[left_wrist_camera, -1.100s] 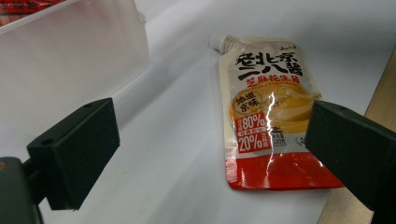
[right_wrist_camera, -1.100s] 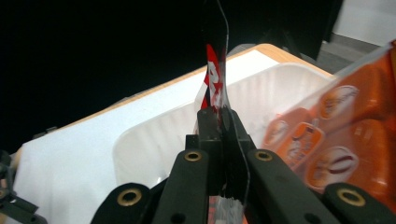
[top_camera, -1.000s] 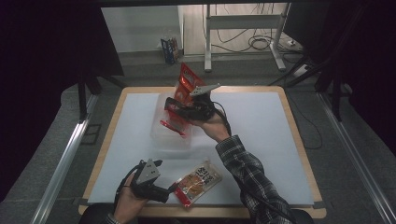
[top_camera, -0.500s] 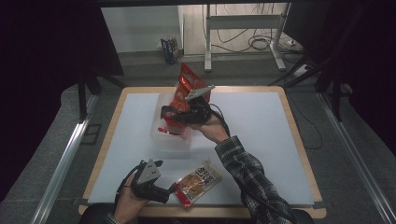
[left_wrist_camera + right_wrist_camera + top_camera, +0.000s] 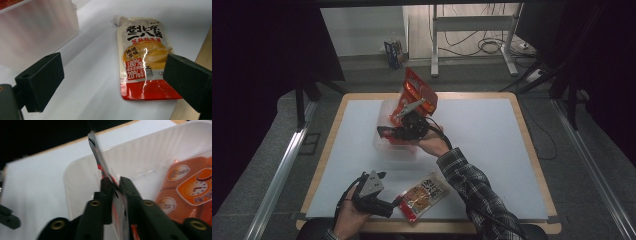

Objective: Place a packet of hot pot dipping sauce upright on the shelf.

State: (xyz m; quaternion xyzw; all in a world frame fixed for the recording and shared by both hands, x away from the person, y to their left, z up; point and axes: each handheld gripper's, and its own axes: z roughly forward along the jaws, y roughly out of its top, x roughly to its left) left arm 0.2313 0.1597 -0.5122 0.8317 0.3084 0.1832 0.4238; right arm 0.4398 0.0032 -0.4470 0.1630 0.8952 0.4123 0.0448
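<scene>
Reaching forward, right gripper (image 5: 387, 133) over tub (image 5: 387, 107)

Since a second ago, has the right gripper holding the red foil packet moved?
Yes. The right gripper has come down and toward the near table edge, over the clear plastic tub; its jaws have just been opening, with the red packet between them.

Clear tub (image 5: 387, 145) mid-table (image 5: 492, 145), upright pouch (image 5: 418, 91) in it; sauce pouch (image 5: 423, 195) at near edge.
</scene>
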